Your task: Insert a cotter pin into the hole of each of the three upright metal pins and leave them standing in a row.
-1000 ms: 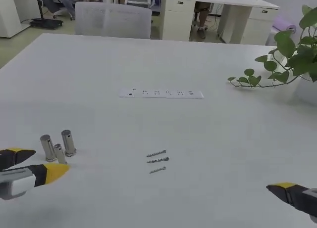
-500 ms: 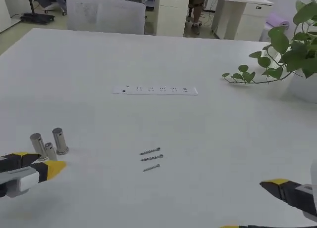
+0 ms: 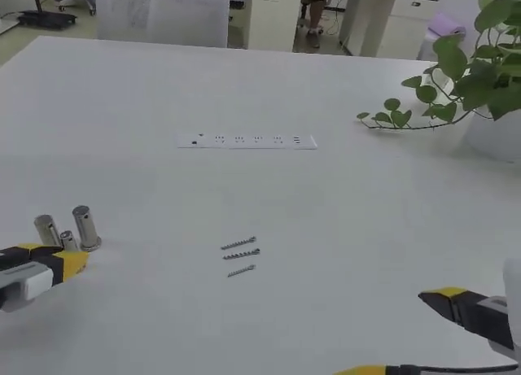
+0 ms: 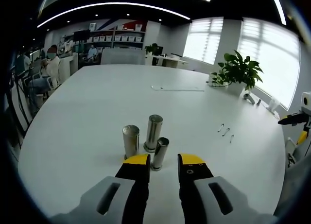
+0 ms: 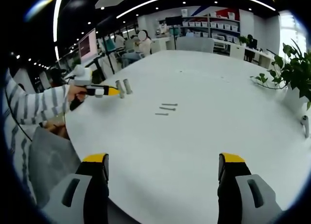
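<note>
1. Head view, looking down across a broad white counter [image 3: 366,220]: three silver cylindrical metal pins [image 3: 84,226] at the near left, all upright, bunched close together in a cluster rather than a row.
2. Near the middle of the counter, well apart from the metal pins: three small silver cotter pins [image 3: 242,254], lying flat, one behind another in roughly parallel lines, none inserted.
3. Just beside the cluster, on its near side: the yellow-tipped left claw [image 3: 53,255], pointing toward the pins.
4. Left gripper view: claw tips set a narrow gap apart, gripping nothing. Shortest pin [image 4: 160,152] standing right at the mouth of that gap, the two taller pins just behind it. Cannot tell whether either tip touches the shortest pin.
5. Right gripper view: yellow-tipped right claw [image 5: 164,158] spread wide and empty, at the near edge of the counter, well apart from cotter pins and metal pins alike.
6. Same view, upper left: a hand [image 5: 74,94] below a striped sleeve [image 5: 34,107], gripping the left claw beside the pin cluster.
7. Farther back in the head view: a flat white power strip [image 3: 247,140] lying across the counter, a green leafy plant [image 3: 468,74] at the far right, a grey chair back [image 3: 160,15] beyond the far edge.
</note>
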{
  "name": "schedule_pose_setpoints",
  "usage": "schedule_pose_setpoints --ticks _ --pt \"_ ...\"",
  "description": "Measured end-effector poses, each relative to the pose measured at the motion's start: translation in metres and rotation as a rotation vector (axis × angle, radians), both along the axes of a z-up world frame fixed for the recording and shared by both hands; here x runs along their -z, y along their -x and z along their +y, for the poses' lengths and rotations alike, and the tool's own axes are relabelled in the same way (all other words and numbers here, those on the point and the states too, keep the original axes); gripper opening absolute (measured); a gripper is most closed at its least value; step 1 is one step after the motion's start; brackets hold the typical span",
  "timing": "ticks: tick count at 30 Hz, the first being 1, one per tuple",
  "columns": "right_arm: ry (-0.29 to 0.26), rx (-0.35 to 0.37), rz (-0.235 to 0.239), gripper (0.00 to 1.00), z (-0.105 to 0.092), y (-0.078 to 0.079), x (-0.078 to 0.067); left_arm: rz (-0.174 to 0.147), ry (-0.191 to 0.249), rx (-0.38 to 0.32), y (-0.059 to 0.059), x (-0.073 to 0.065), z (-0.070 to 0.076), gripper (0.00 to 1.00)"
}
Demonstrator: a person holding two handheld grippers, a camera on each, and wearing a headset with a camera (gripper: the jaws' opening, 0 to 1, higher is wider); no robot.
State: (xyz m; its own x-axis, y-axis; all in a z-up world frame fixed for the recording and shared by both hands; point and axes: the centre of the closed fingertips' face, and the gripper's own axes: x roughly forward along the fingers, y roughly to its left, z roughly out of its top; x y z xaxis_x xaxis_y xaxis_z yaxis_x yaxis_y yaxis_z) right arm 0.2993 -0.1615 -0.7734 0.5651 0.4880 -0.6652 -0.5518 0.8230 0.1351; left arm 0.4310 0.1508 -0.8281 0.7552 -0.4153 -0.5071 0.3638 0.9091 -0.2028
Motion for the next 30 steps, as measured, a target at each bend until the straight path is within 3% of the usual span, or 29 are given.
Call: schedule_pose_setpoints --ticks 10,18,22,24,27,28,30 --pt "-0.015 0.000 -0.005 0.92 0.0013 -0.0007 0.0002 0.004 -0.020 -0.004 -0.0025 0.0052 0.0031 0.12" --pt "-0.009 -0.002 0.004 0.92 0.0014 -0.0005 0.0021 0.009 -0.030 -0.013 -0.0047 0.0070 0.0040 0.11" --pt "-0.011 -0.002 0.009 0.92 0.0019 0.0006 0.0030 0.005 -0.049 0.002 -0.0057 0.0074 0.0025 0.09" --pt "-0.010 -0.004 0.012 0.92 0.0019 0.0016 0.0038 -0.015 -0.091 0.006 -0.0072 0.0065 0.0039 0.08" --pt "-0.010 -0.002 0.016 0.92 0.0015 0.0028 0.0048 -0.009 -0.086 -0.007 -0.0080 0.0060 0.0049 0.08" --pt "-0.011 -0.002 0.016 0.92 0.0015 0.0031 0.0051 0.002 -0.054 -0.034 -0.0087 0.0056 0.0057 0.08" --pt "-0.012 -0.001 0.017 0.92 0.0013 0.0034 0.0053 -0.004 -0.063 -0.044 -0.0097 0.0049 0.0083 0.08"
